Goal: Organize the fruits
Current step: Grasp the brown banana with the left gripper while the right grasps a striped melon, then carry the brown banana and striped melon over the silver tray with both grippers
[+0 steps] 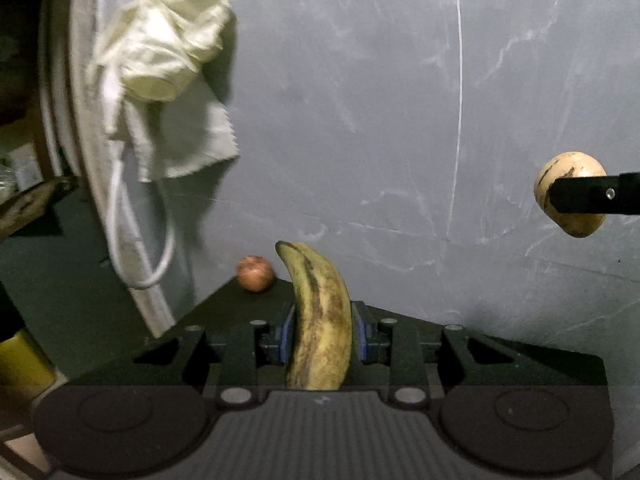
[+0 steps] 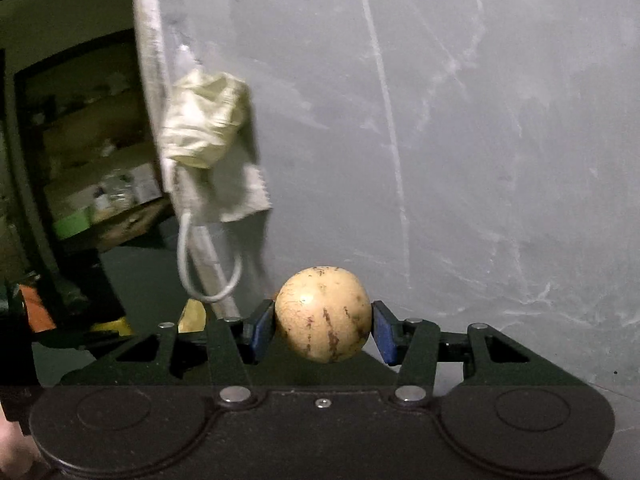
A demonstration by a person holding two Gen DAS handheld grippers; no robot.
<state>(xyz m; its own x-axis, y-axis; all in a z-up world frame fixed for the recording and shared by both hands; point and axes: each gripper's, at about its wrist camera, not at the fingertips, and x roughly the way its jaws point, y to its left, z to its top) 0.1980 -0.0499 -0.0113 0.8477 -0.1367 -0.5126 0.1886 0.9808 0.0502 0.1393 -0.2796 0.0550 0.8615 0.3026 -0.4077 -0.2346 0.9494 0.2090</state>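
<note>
Carry step. Left tool grasps a speckled banana; right tool clamps a round pale fruit, both lifted before the grey wall. Next: find a fruit container, unseen here. Small reddish fruit waits beyond.

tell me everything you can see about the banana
The banana is one curved fruit, its yellow peel dulled and heavily streaked with brown, with a dark line running along its length. It stands nearly upright in the left wrist view, its tip arching up and to the left. The left gripper holds it with blue pads pressing both sides of its lower half. Its bottom end is hidden behind the gripper body. Nothing else touches it.
</note>
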